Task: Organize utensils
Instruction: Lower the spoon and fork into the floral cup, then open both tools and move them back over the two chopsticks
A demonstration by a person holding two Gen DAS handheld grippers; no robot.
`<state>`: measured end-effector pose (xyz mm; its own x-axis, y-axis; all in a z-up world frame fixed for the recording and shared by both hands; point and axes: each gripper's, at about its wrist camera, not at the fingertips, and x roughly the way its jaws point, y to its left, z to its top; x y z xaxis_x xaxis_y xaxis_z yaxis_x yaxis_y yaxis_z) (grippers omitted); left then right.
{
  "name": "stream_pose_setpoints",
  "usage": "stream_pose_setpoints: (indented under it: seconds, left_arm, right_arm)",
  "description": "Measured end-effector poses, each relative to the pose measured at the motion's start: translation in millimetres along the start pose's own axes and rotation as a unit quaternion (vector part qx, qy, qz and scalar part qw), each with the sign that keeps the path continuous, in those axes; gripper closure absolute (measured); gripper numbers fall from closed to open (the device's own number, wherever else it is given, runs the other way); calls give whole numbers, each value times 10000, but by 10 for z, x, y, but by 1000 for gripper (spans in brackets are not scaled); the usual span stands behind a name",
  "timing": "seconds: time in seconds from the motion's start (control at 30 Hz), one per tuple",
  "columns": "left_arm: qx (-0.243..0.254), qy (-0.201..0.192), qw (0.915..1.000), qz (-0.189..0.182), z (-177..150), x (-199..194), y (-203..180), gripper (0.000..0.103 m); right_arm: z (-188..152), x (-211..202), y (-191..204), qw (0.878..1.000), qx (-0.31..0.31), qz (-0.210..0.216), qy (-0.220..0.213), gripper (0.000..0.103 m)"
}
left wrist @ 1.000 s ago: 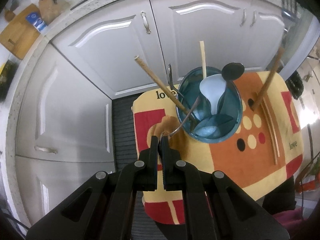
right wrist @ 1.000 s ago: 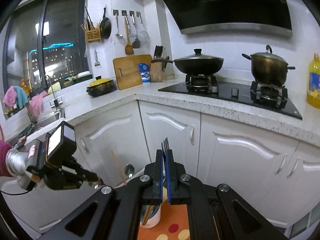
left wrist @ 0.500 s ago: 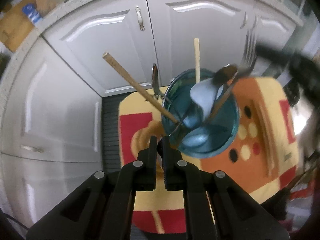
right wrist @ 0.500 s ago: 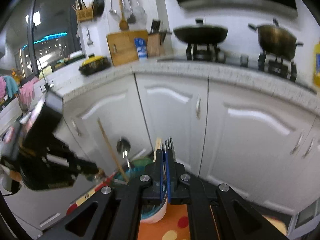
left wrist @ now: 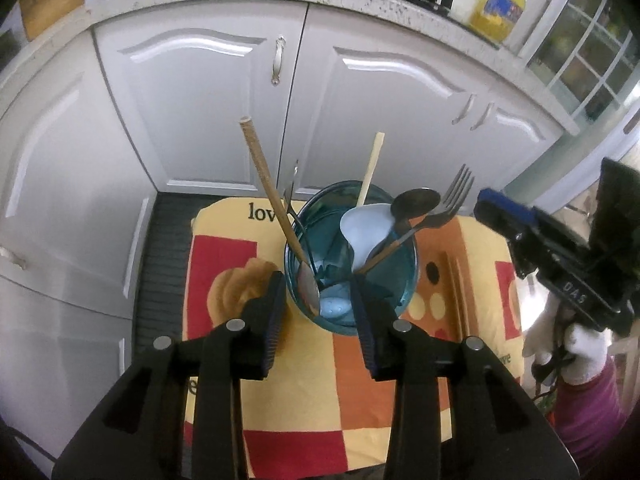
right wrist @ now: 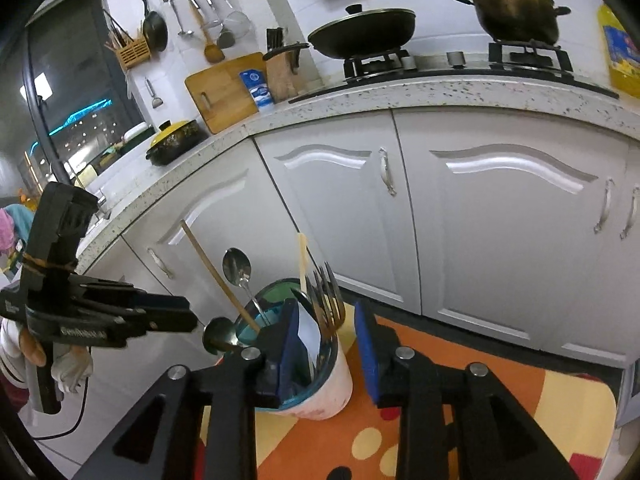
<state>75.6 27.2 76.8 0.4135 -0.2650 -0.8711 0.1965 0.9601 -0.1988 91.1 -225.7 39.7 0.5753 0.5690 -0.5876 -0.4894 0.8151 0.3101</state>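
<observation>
One cup (left wrist: 352, 276) holds two chopsticks (left wrist: 264, 184), one fork (left wrist: 448, 204), one white spoon (left wrist: 364, 228) and three metal spoons (left wrist: 414, 202); two pots (right wrist: 362, 32) sit on the stove, and two grippers (left wrist: 318, 312) are in view.

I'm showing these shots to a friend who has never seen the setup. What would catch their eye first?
Probably the blue-lined cup, standing on the bright orange, red and yellow patterned cloth and bristling with utensils: a fork, spoons, a white ladle-like spoon and wooden sticks. Next, both grippers, left gripper and right gripper, poised at the cup with jaws open and empty. Behind them, white cabinet doors fill the background.
</observation>
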Motion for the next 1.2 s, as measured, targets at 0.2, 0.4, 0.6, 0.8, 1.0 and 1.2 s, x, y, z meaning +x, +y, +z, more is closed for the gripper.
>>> stream_pose_setpoints:
  seconds: [0.2, 0.4, 0.6, 0.8, 1.0, 1.2]
  left_arm:
    - [29, -356, 9991, 206, -150, -142, -44, 70]
    - [130, -705, 9951, 685, -337, -191, -132, 70]
    - [149, -907, 9914, 931, -487, -218, -199, 70]
    - [163, -1078, 9885, 1051, -621, -245, -298, 70]
    - [189, -1267, 9857, 1098, -766, -311, -467, 70]
    - [286, -1367, 9847, 1041, -890, -294, -700, 70]
  right_arm:
    - [-143, -44, 54, 9999, -39, -73, 102, 76]
    - [-275, -57, 158, 9995, -102, -243, 192, 75]
    - [-397, -113, 261, 9989, -148, -362, 240, 69]
    - [-529, -223, 321, 9979, -169, -568, 270, 68]
    - [-669, -387, 293, 9976, -9, -650, 237, 67]
    - [-815, -519, 202, 9966, 169, -748, 291, 66]
